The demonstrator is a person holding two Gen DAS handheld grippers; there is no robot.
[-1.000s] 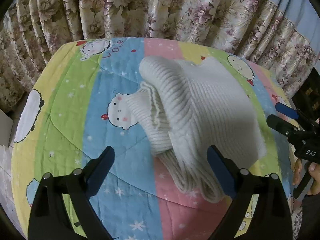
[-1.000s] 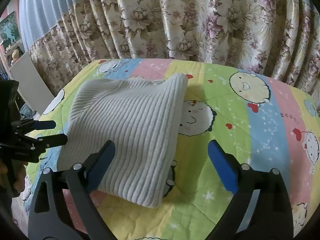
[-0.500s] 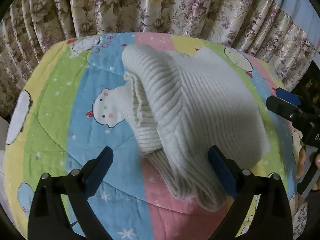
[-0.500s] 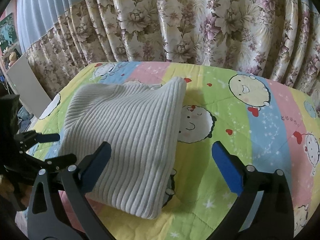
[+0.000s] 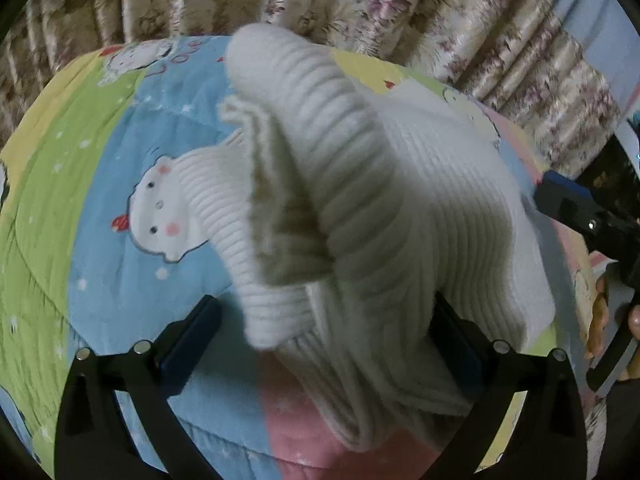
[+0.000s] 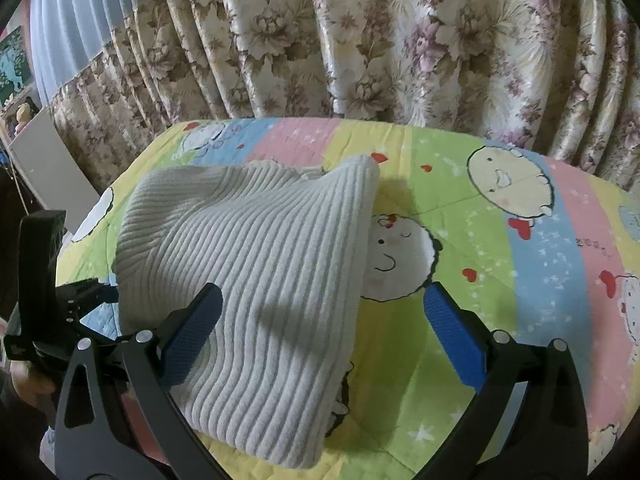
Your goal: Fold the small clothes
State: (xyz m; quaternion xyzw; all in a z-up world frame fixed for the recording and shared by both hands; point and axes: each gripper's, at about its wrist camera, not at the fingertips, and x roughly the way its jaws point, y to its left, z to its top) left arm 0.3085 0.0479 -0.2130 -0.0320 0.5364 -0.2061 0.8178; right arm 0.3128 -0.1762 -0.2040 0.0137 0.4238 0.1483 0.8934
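1. Your left gripper (image 5: 320, 344) has its jaws spread wide around the near, bunched end of the sweater (image 5: 360, 216). Knit folds bulge between the two blue pads and cover most of the right pad, so you cannot tell whether either pad presses the cloth.
2. That view is blurred; the sweater's layers, the sleeve lying to the left and the curtain (image 5: 360, 4) behind are hard to make out.
3. The sweater (image 6: 256, 280) lies folded on the striped cartoon quilt (image 6: 500, 248), on its left half, with the folded edge running from far to near.
4. In your right view the left gripper (image 6: 96, 292) reaches in at the sweater's left edge; its fingertips are hidden behind the knit.
5. Your right gripper (image 6: 322, 334) hovers with jaws wide, holding nothing: the left pad is over the sweater's near part, the right pad over bare quilt.
6. At the far right of the left view, the right gripper (image 5: 576, 208) is cut off by the frame, with fingers of your hand (image 5: 600, 320) below it.
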